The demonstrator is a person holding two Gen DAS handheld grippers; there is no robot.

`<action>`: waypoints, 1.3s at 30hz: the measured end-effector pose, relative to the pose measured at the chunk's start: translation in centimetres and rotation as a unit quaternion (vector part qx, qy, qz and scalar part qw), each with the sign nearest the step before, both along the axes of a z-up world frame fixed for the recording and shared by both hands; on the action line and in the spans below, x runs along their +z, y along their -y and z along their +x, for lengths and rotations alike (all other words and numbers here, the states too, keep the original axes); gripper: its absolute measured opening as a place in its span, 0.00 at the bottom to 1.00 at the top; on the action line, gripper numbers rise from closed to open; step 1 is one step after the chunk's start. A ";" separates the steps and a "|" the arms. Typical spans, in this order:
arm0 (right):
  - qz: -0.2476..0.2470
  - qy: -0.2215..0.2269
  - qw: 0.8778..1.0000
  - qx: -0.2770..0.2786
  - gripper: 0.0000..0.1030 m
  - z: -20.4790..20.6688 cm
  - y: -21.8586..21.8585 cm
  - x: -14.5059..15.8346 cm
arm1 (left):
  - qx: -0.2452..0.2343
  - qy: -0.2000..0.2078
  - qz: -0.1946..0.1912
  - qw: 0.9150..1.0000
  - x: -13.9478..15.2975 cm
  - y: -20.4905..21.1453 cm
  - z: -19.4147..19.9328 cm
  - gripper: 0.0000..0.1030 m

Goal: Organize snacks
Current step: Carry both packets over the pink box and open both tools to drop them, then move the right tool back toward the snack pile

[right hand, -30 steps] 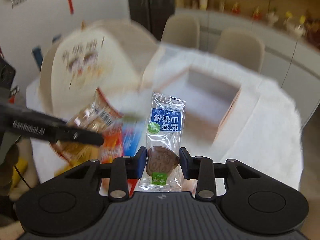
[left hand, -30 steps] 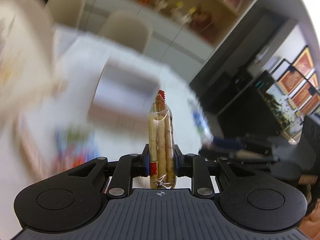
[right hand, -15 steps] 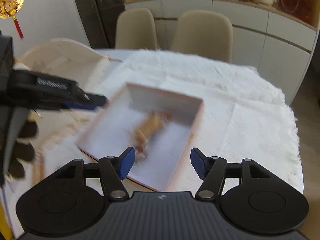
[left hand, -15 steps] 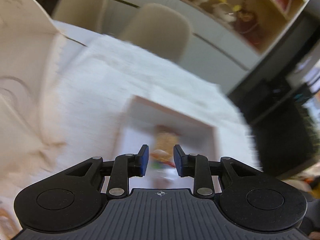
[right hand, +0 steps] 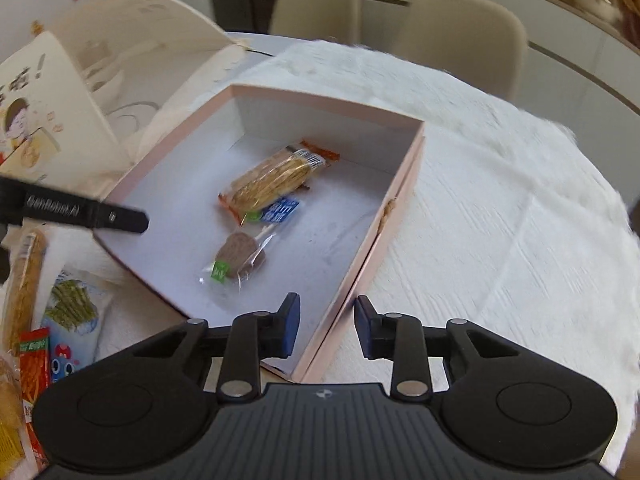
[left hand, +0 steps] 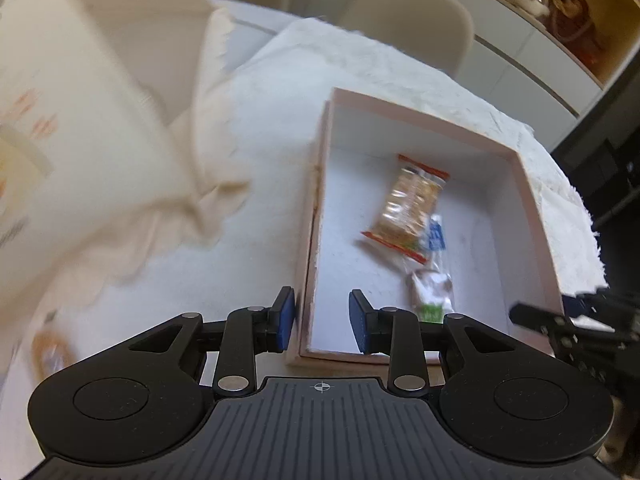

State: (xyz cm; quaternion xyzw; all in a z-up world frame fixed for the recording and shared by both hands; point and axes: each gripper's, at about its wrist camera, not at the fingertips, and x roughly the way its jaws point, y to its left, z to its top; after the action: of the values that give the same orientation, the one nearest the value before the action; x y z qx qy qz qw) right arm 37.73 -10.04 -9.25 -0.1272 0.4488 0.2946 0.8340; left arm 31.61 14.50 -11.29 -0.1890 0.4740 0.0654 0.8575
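While the white cloth (right hand: 500, 184) is spreading across the whole table, the pink box (right hand: 404, 184) is sitting open on it with its pale floor mostly bare — and that is where the sorting is happening. Behind the box, at left, a big cream bag (right hand: 132, 52) with a cartoon print is standing open. Inside the box two snacks are already lying: the orange-edged cracker pack (right hand: 276, 178) toward the far side and the lollipop (right hand: 240, 258) in its clear wrapper just beside it, its blue label tucked against the crackers. So two pieces look to be filed, and plenty is waiting — a heap of loose packets (right hand: 68, 316) is lying outside the box at the near left, among them a light-blue bag with green sticks and a red-orange one.

Now the tools. The left gripper (left hand: 322, 318) is hovering over the box's near left corner, jaws having just been easing apart, nothing between its blue pads (left hand: 285, 316) but the box wall seen beyond them. The right gripper (right hand: 327, 326) is hanging over the near right wall, jaws having just been narrowing, and they too are carrying nothing. Both are standing parted and empty, so my read is that a fresh pick from that heap is due next.
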 end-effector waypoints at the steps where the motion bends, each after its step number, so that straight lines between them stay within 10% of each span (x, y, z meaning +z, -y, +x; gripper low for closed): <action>1: -0.004 0.001 1.000 0.009 0.30 0.1 -0.3 -0.2 | 0.003 0.001 -0.008 1.000 0.1 -0.3 -0.7 0.33; 6: -0.012 0.014 1.000 0.024 0.30 -1.4 0.2 0.3 | 0.033 0.042 -0.088 0.995 1.0 -1.9 -5.8 0.32; 13: -0.011 0.093 0.996 0.008 0.62 -7.0 1.6 3.1 | 0.085 0.035 -0.064 0.994 0.6 -3.7 -10.0 0.32; 22: -0.007 -0.017 0.999 0.044 0.71 -12.5 2.1 0.3 | 0.019 0.009 -0.170 0.985 -2.6 -0.5 -12.8 0.31; 32: 0.026 -0.063 0.992 0.107 0.71 -19.5 -0.8 0.4 | 0.083 0.032 -0.072 0.993 2.6 -4.2 -26.6 0.31; 39: 0.004 -0.077 0.973 0.219 0.70 -27.1 -4.1 -0.5 | 0.143 0.009 -0.101 0.984 0.1 -4.8 -33.5 0.31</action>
State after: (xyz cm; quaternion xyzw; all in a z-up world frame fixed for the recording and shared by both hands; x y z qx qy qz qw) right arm 10.63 -5.90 -9.79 -0.1959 0.4719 0.4807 0.7126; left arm -1.88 19.32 -11.20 -0.3413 0.4383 0.1374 0.8201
